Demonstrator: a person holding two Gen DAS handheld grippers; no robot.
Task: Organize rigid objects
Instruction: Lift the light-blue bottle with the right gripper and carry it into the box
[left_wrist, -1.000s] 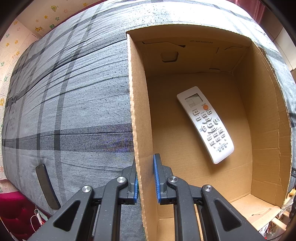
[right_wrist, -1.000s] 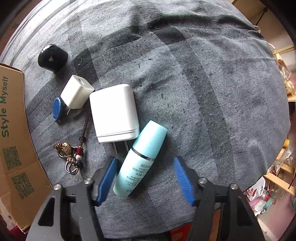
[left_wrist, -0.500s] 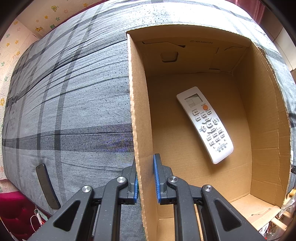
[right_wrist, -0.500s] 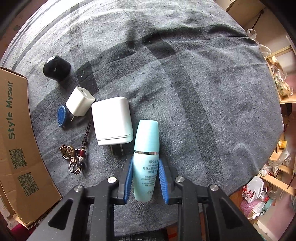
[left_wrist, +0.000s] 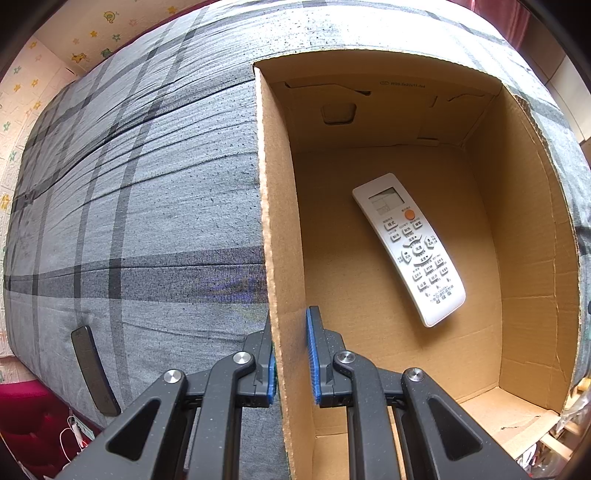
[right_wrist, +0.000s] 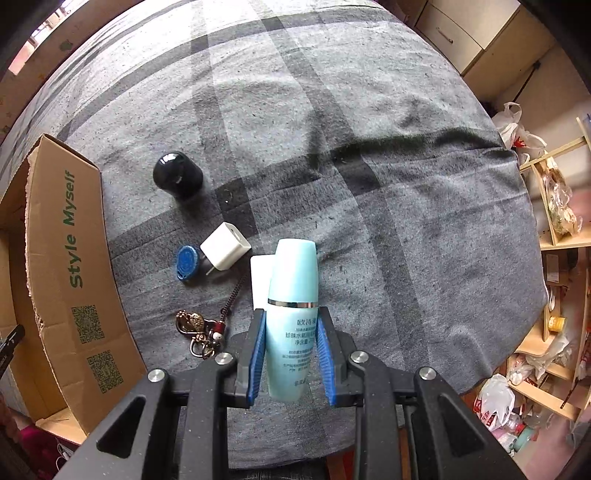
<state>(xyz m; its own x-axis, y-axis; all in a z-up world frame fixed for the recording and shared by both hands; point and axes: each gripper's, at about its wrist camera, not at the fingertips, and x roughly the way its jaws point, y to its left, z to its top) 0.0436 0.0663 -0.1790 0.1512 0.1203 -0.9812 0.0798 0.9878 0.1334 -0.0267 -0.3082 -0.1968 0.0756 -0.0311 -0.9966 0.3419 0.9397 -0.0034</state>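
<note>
My right gripper (right_wrist: 291, 354) has its blue pads pressed on both sides of the pale blue bottle (right_wrist: 293, 295), jaws narrowed to the bottle's width after closing in on it a moment ago. The bottle hangs cap-forward above the grey checked bedspread (right_wrist: 369, 147), clear of the cloth. Partly hidden behind the bottle lies the large white charger (right_wrist: 260, 277). Just to the left of the bottle sit the small white plug (right_wrist: 225, 245) and the blue round tag (right_wrist: 186, 260), touching or nearly so; below them, the brass keychain (right_wrist: 197, 332) with its dark cord. Further up and left of the bottle rests the black round object (right_wrist: 177, 175). At the left edge stands the cardboard box (right_wrist: 70, 258), printed side facing me.

My left gripper (left_wrist: 291, 354) is clamped nearly fully closed on that box's side wall (left_wrist: 280, 258), one pad outside, one inside. Inside the box, the white remote (left_wrist: 408, 247) lies face up on the floor. Left of the box, a dark slim handset (left_wrist: 94, 369) lies on the bedspread near its edge.
</note>
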